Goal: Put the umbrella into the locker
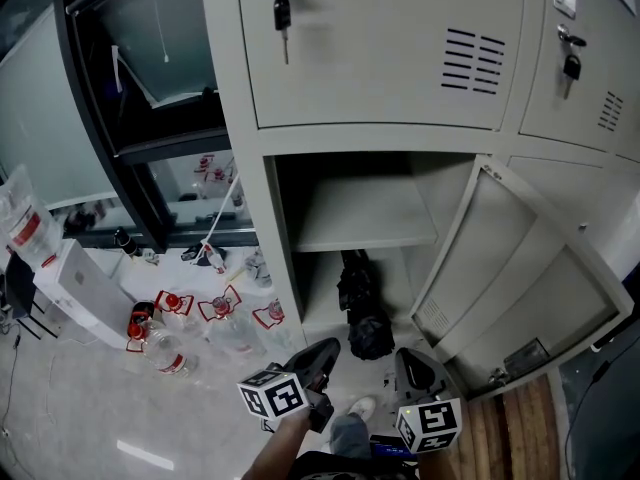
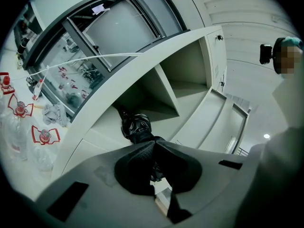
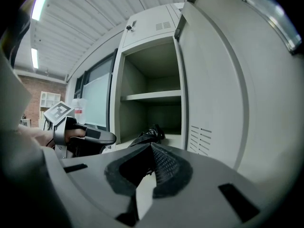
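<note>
The black folded umbrella lies on the floor of the open locker's lower compartment, under the shelf, with one end toward the opening. My left gripper hovers low just outside the opening, its jaws shut and empty, a little left of the umbrella's near end. My right gripper is beside it on the right, also shut on nothing. In the left gripper view the umbrella sits just beyond the closed tips. The right gripper view shows the umbrella past its closed tips.
The locker door stands swung open to the right. Closed lockers above carry keys. Several water bottles lie on the floor at left, below a dark window frame. A shoe shows between the grippers.
</note>
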A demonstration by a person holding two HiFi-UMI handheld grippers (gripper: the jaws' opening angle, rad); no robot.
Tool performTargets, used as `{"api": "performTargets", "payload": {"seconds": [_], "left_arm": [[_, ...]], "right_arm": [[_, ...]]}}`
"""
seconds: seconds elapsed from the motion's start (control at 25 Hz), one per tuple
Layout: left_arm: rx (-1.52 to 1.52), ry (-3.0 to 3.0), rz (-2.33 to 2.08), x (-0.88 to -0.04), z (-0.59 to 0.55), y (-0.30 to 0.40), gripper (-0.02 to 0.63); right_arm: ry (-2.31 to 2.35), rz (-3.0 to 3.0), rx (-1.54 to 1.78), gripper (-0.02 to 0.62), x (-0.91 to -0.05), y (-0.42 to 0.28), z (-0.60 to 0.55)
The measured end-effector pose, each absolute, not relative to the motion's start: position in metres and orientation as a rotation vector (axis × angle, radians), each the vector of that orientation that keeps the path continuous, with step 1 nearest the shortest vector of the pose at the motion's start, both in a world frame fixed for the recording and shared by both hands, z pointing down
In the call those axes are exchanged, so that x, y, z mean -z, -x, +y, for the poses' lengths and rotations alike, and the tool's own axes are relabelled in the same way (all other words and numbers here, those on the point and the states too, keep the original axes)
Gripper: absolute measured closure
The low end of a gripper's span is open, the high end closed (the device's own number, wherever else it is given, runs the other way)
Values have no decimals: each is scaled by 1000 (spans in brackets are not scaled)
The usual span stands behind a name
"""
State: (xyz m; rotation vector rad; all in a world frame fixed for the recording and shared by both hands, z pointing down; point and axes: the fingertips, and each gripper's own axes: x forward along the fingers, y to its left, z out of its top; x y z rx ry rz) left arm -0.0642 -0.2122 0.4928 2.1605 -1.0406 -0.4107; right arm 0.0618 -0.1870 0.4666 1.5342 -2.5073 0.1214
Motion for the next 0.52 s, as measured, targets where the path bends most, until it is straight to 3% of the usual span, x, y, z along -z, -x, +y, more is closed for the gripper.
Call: {"api": "performTargets", "payload": {"seconds": [0.52], "left_arm": [[407,-2155,-1048,-493,-211,70,592]], "right_arm": [[-1539,-2506,-122,595,-466,-57,-186]]}}
